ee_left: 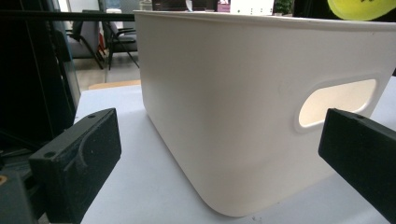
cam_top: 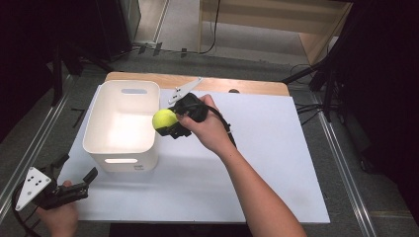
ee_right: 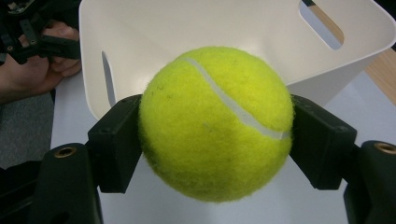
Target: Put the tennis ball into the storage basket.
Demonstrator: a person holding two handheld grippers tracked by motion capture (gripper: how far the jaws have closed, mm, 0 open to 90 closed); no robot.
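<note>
Two black jaws of the right gripper (ee_right: 215, 140) clamp a tennis ball (ee_right: 215, 123) from either side, pads pressed flat into the felt at 9 and 3 o'clock of the ball in the right gripper view. Ball: yellow-green, fuzzy nap, round, one curved white seam running from upper left to lower right. In the high view the right gripper (cam_top: 170, 126) holds the ball (cam_top: 164, 119) at the right-hand rim of the white bin (cam_top: 99, 126), the ball overlapping that rim; whether it touches the rim cannot be told. The right hand (cam_top: 207, 129) wraps the gripper body, forearm entering from 6 o'clock.

Bin: white, smooth, matte plastic, rectangular with rounded corners, open top, slotted oval handle cut-outs in its end walls; interior bare. It stands on a flat white board (cam_top: 257, 163) laid over a wooden tabletop (cam_top: 237, 85) whose edge shows at 12 o'clock.

Left gripper (cam_top: 74, 185) sits at 7 o'clock of the bin, near the board's corner, held by the left hand (cam_top: 57, 217). Its jaws stand wide apart with nothing between them; in the left gripper view they frame the bin wall (ee_left: 224, 121) and one handle slot.
</note>
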